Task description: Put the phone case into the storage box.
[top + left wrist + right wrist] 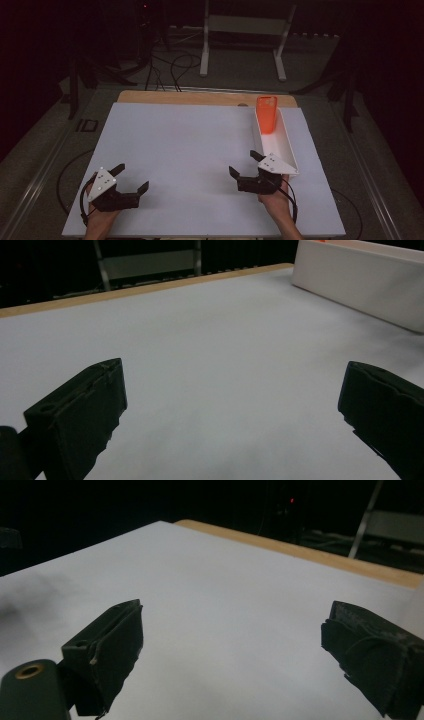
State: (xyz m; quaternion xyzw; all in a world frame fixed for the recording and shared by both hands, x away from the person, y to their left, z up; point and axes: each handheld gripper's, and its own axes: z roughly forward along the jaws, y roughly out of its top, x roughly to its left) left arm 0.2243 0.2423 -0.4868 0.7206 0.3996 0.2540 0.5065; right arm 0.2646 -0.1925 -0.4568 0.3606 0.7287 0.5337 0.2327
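1. While both tools rest near the front edge of the table point(200, 145), nothing is held: the left gripper point(134, 179) has its jaws spread wide over bare surface, and the right gripper point(245, 165) is just as wide apart.
2. Along the table's right edge lies a long white tray point(290, 150), and the orange cup point(266, 114) stands upright at its far end, near the far right corner.
3. By my reading the work is barely begun. The right gripper sits just beside the tray's near end, well apart from the cup.
4. Reaching and grasping the cup all seem left to do.
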